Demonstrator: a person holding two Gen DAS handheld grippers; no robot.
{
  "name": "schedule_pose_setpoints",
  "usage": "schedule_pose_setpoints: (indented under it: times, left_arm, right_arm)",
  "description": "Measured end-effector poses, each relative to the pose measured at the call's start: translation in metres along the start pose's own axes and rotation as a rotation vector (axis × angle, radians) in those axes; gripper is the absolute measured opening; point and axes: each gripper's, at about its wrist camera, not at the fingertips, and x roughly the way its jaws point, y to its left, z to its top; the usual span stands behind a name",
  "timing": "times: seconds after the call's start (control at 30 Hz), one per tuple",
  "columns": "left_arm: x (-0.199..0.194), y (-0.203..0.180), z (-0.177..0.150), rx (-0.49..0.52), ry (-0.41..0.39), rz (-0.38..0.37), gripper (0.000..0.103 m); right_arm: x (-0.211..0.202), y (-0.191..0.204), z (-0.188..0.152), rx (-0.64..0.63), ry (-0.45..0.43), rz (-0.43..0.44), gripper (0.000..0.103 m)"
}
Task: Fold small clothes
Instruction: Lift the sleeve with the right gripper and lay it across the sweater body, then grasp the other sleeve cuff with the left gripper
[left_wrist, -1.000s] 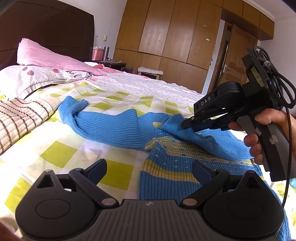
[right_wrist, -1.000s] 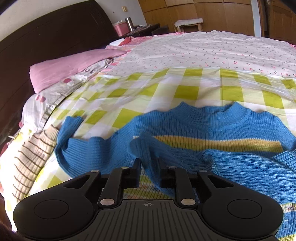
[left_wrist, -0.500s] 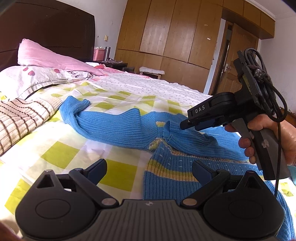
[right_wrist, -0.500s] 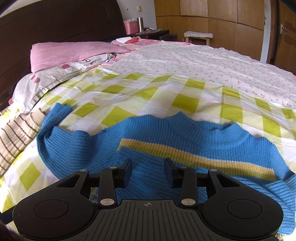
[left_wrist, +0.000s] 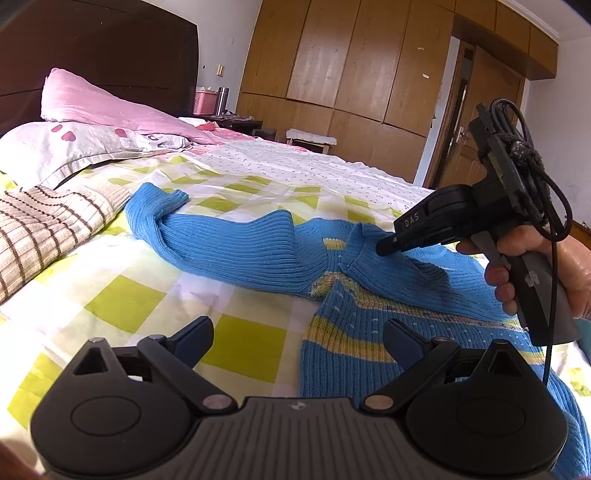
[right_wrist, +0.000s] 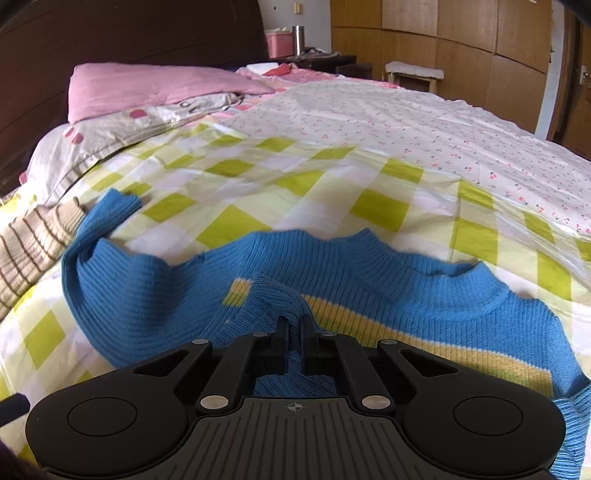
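A bed (left_wrist: 122, 295) with a yellow-and-white checked sheet fills both views, and everything here is placed against it. A dark wooden headboard (left_wrist: 110, 48) stands at the bed's head, with a wall of brown wardrobes (left_wrist: 351, 62) past its far side. A pink pillow (right_wrist: 147, 86) leans at the head of the bed on a paler, heart-printed one (left_wrist: 74, 144). A small blue knitted sweater (left_wrist: 240, 247) with yellow stripes lies spread across the middle of the bed, neckline toward the far side; one sleeve stretches toward the head of the bed, and the other is folded over the sweater's chest. A beige garment with brown stripes (left_wrist: 40, 221) lies on the bed between the sweater and the pillows, touching the outstretched sleeve's cuff.

The left gripper (left_wrist: 295, 334) hovers above the bed's near edge over the sweater's hem, its fingers (left_wrist: 192, 336) spread wide apart and holding nothing. The right gripper (right_wrist: 293, 338), held in a bare hand (left_wrist: 546, 266), sits over the sweater's chest with its fingers (right_wrist: 282, 339) pressed nearly together, pinching the cuff of the folded sleeve (right_wrist: 273, 295), which is lifted slightly off the knit below.
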Motion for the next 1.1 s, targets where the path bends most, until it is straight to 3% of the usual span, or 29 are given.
schedule_pose_setpoints:
  times: [0.1, 0.17, 0.27, 0.43, 0.53, 0.63, 0.77, 0.93, 1.1]
  left_arm:
    - [0.001, 0.001, 0.001, -0.004, -0.005, 0.002, 0.103]
    - [0.001, 0.001, 0.001, 0.004, -0.011, 0.012, 0.103]
    - [-0.001, 0.003, 0.003, 0.008, -0.025, 0.039, 0.103]
    - [-0.004, 0.022, 0.015, -0.055, -0.070, 0.087, 0.103]
    - [0.000, 0.037, 0.029, -0.088, -0.092, 0.150, 0.103]
    - [0.009, 0.045, 0.045, -0.032, -0.118, 0.234, 0.103]
    - [0.033, 0.059, 0.072, 0.028, -0.116, 0.314, 0.103]
    - [0.072, 0.075, 0.098, 0.080, -0.105, 0.349, 0.094]
    - [0.112, 0.090, 0.110, 0.104, -0.012, 0.327, 0.070]
  right_arm:
    - [-0.002, -0.003, 0.007, 0.021, -0.025, -0.002, 0.005]
    - [0.007, -0.001, 0.007, 0.033, 0.007, 0.003, 0.013]
    - [0.018, 0.006, -0.001, 0.006, 0.043, -0.020, 0.014]
    - [0.001, 0.005, -0.011, 0.056, -0.016, -0.003, 0.019]
    - [-0.001, 0.005, -0.017, 0.045, -0.004, -0.008, 0.019]
    - [0.005, 0.005, -0.021, 0.038, 0.032, -0.010, 0.019]
    - [-0.006, 0.003, -0.017, 0.084, -0.007, 0.019, 0.021]
    - [-0.017, 0.012, -0.010, 0.080, -0.048, 0.078, 0.021]
    - [-0.014, 0.024, -0.002, 0.075, -0.053, 0.128, 0.021]
